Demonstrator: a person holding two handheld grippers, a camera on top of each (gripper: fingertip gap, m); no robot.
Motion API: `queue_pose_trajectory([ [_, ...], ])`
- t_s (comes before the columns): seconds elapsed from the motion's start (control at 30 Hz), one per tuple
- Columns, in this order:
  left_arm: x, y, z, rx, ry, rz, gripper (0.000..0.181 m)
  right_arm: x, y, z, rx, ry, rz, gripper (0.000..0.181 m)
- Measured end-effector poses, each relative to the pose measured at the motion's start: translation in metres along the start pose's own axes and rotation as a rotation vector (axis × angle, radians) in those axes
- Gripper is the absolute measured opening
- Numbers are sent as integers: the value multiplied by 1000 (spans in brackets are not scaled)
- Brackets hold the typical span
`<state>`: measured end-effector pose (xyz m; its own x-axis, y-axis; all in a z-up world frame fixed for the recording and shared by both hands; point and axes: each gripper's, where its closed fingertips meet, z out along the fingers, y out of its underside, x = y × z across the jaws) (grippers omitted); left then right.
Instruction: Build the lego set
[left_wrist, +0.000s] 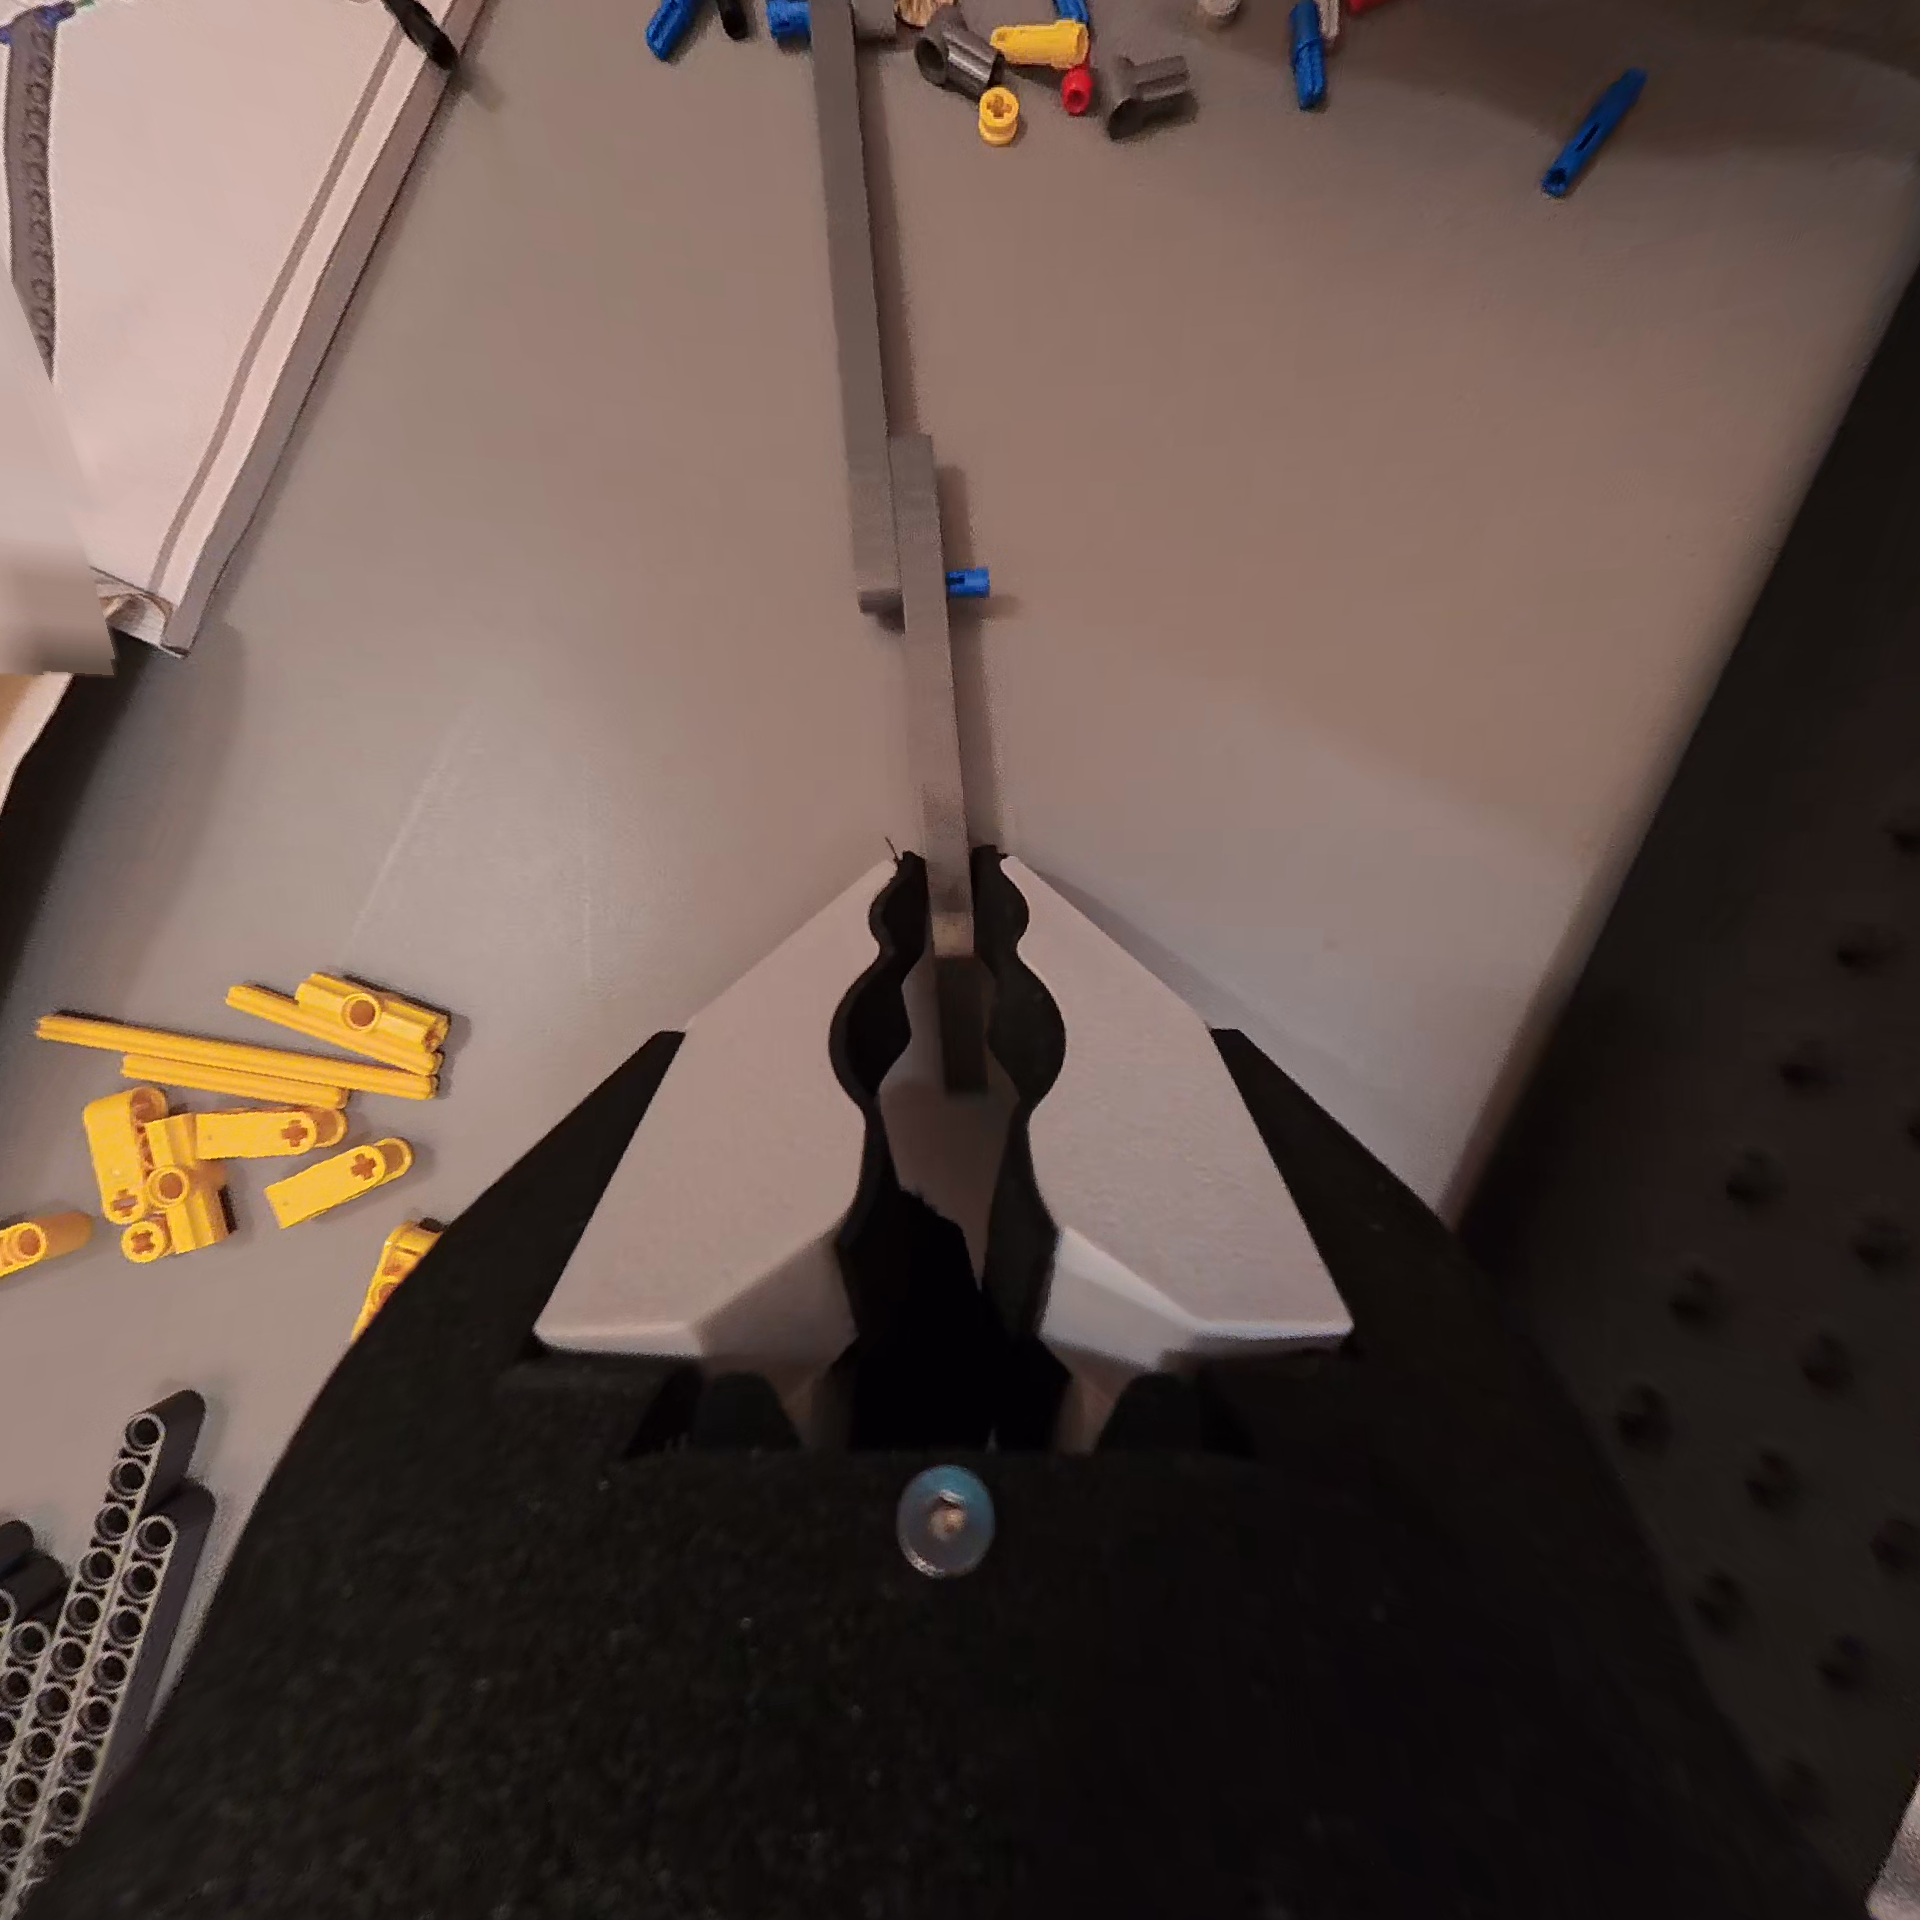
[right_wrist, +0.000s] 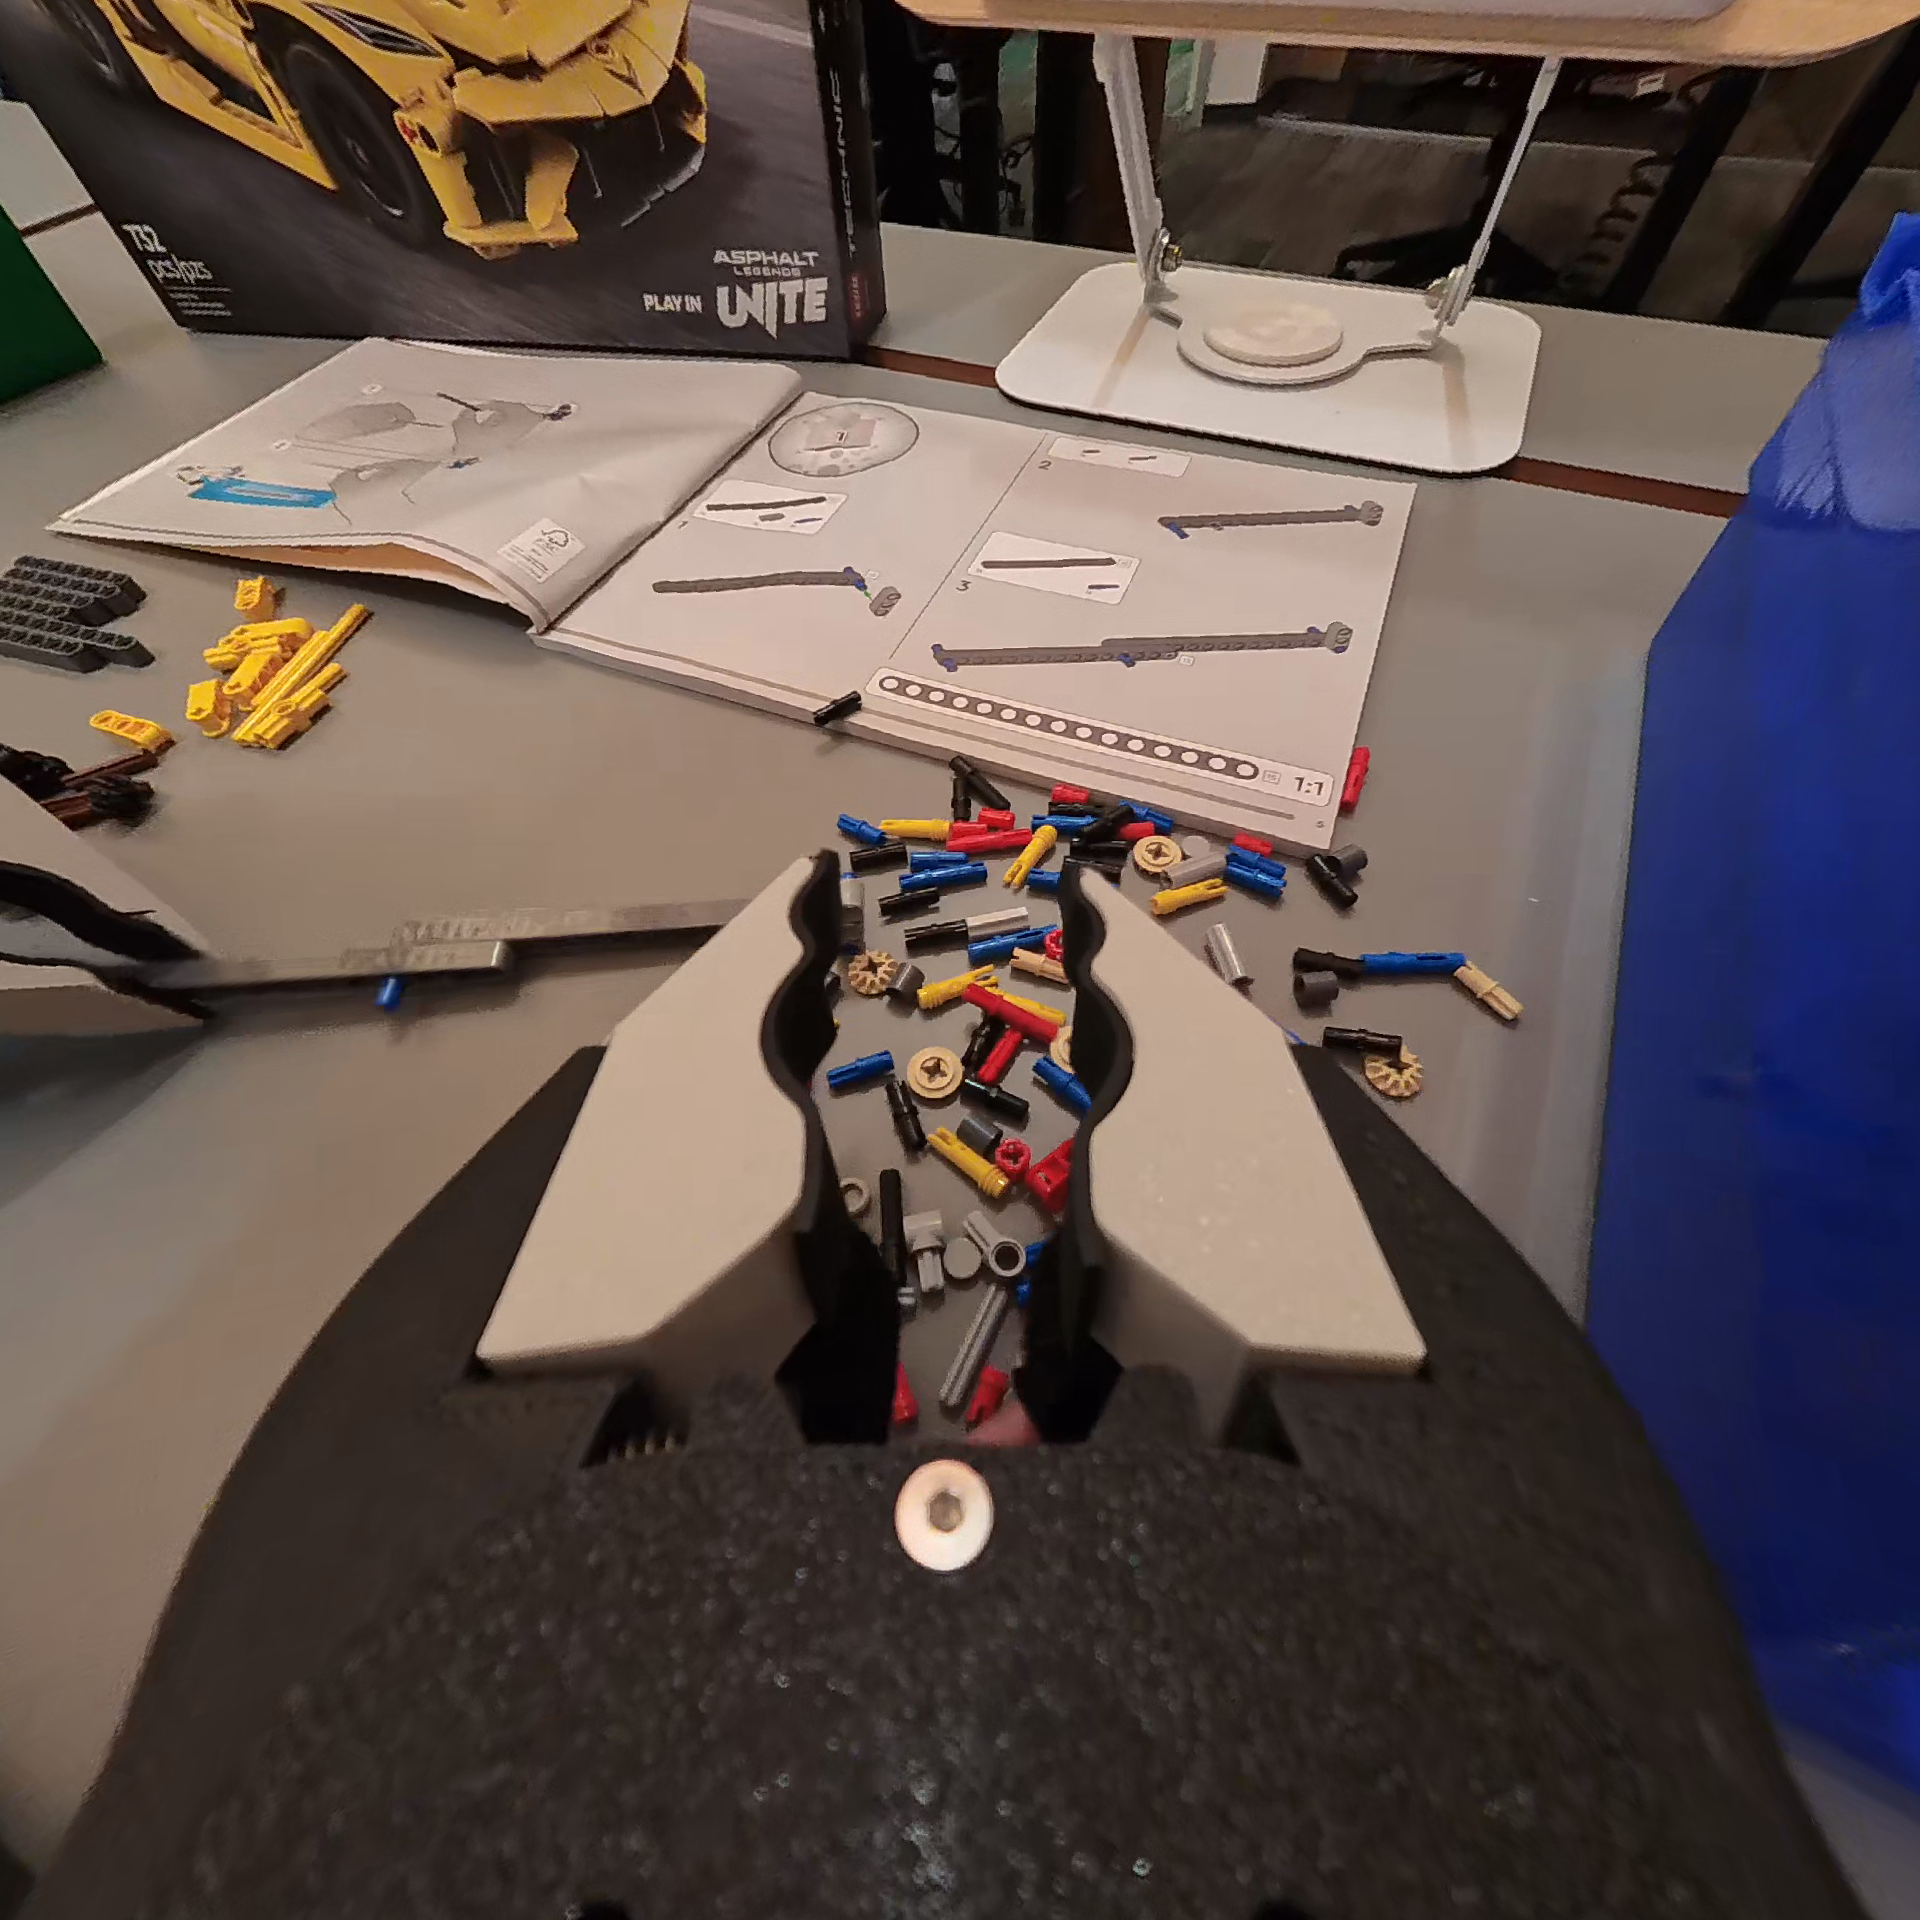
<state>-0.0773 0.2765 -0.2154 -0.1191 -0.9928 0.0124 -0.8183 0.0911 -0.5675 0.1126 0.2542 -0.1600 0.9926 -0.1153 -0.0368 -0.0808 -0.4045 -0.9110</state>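
Two beams (left_wrist: 914, 582) pinned end to end run straight out from your clamped left gripper (left_wrist: 948, 914); your right gripper (right_wrist: 951, 904) gapes empty over loose pins (right_wrist: 977, 1039).

Grey beams (left_wrist: 914, 582) carry a blue pin (left_wrist: 968, 583). The worktop (left_wrist: 1351, 468) is grey. Loose pins (right_wrist: 997, 997) are blue, red, yellow, black, tan. Yellow connectors (left_wrist: 239, 1122); dark grey holed beams (left_wrist: 73, 1621).
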Motion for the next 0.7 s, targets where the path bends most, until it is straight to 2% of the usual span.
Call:
queue_pose_trajectory([
  [0.37,0,5,-4,20,-37,-8,8,4,0,-3,14,29,-26,39],
  [0.57,-7,2,-27,100,-95,-40,15,6,-9,-19,19,22,-77,40],
  [0.63,-11,2,-42,155,-118,-61,15,6,-3,-35,-53,-38,-120,40],
  [0.7,-10,0,-59,235,-115,-75,16,-11,11,-56,-139,-191,-160,36],
])
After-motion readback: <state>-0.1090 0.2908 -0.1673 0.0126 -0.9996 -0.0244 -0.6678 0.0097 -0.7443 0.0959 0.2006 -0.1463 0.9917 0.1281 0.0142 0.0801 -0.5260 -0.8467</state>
